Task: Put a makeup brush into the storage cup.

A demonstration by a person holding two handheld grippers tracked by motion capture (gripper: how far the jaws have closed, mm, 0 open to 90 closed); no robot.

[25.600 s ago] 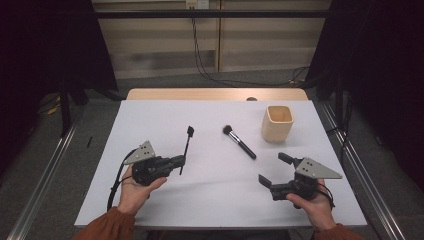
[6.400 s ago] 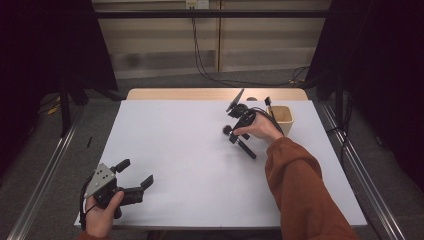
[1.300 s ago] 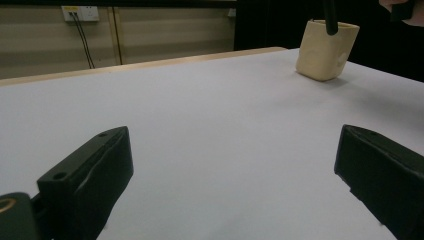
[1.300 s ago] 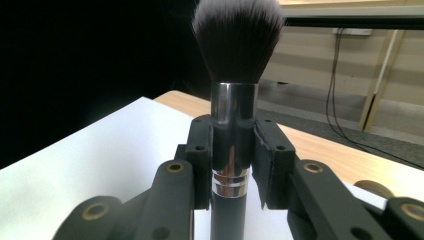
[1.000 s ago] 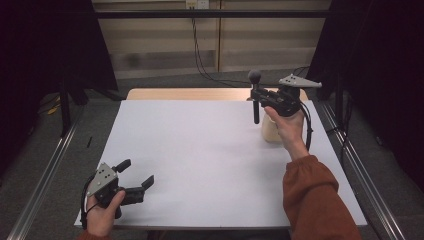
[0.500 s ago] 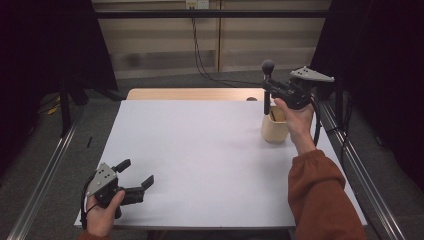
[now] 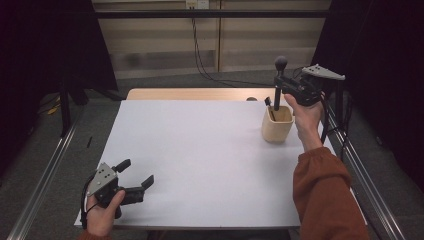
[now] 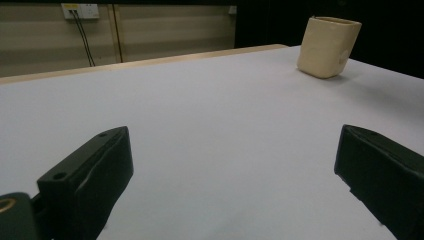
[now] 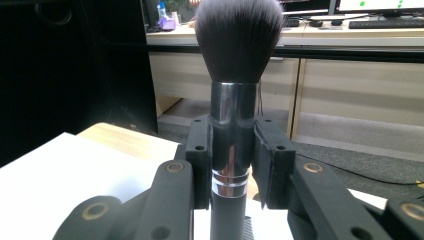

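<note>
My right gripper [image 7: 278, 86] is raised over the beige cup [image 7: 277, 124] at the table's far right, shut on an upright makeup brush [image 7: 278, 82] with its bristle head up. In the right gripper view the pads clamp the brush's chrome ferrule [image 9: 233, 145], and the dark bristles [image 9: 239, 35] fan out above. A thin dark brush [image 7: 269, 105] stands in the cup. My left gripper [image 7: 136, 175] rests low on the white table [image 7: 200, 150] at the near left corner, jaws wide apart and holding nothing. The cup [image 8: 328, 46] sits far off in the left gripper view.
A tan wooden strip [image 7: 190, 93] edges the table's far side. Metal rails [image 7: 40, 175] run along the floor on both sides. Dark curtains flank the area, and cables hang down the back wall.
My right gripper has carried the upright brush rightward, from just left of the cup to over its rim. The left gripper has stayed put.
</note>
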